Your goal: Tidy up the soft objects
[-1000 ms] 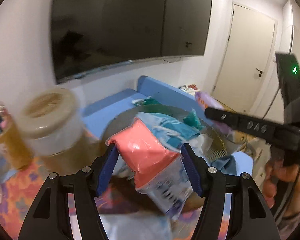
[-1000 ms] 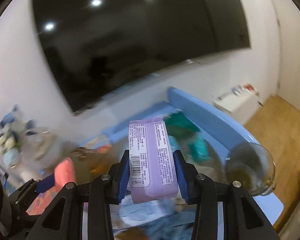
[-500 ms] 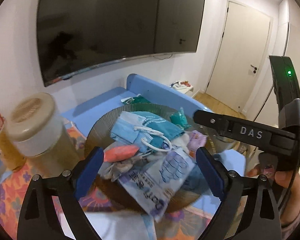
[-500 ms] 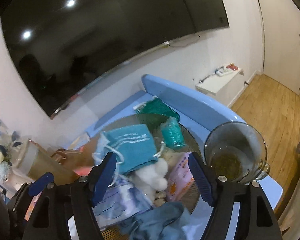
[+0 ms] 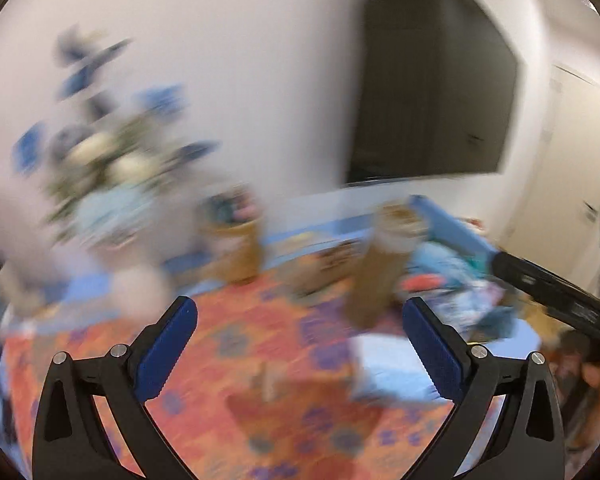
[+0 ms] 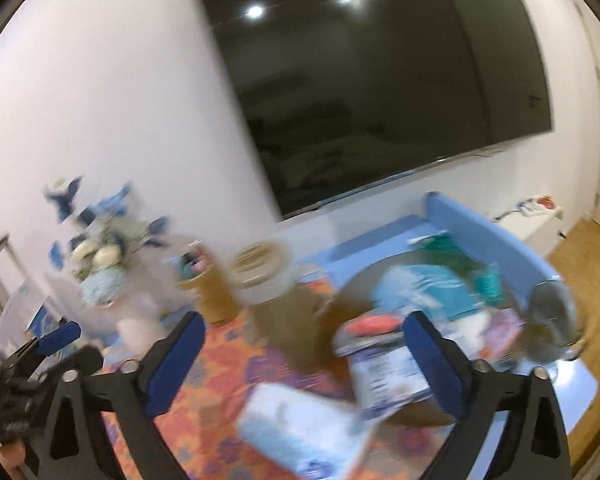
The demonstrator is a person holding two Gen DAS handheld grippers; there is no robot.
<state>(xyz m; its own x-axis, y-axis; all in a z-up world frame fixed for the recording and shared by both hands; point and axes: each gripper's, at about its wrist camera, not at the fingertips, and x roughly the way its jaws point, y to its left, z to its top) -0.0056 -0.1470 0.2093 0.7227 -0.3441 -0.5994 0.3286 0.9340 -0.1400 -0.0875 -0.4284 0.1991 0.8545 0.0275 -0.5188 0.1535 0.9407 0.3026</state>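
Both grippers have swung left, away from the bowl, since half a second ago, and their views are now smeared by motion. At far left stand blurred flowers (image 6: 100, 248), then two jars (image 6: 216, 280), then the orange mat (image 5: 260, 360). Farther right, the soft packets lie heaped in the bowl (image 6: 364, 280), so those drops look done. A light-blue pack (image 6: 300, 428) lies on the mat, outside the bowl, probably next. The left gripper (image 5: 300, 344) is level, jaws wide and empty. The right gripper (image 6: 304, 360) is the same, tilted slightly down.
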